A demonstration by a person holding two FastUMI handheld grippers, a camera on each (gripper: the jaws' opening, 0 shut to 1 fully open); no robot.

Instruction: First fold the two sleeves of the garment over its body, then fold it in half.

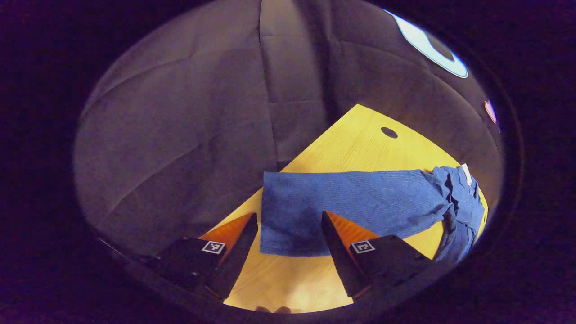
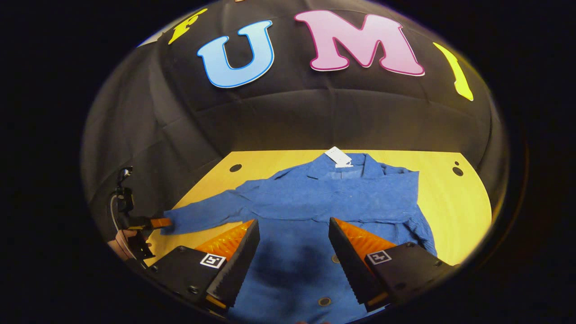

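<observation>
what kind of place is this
Likely a staged recording booth, not a home: black cloth walls, a bare wooden table with a blue jacket spread out, and handheld tools.

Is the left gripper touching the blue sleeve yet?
Cannot tell. In the right gripper view, the left gripper reaches the sleeve cuff, but it is too small to show contact; the left gripper view shows open fingers around the cuff.

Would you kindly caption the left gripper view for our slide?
Open left gripper poised over the cuff of the blue garment's outstretched sleeve on the wooden table.
</observation>
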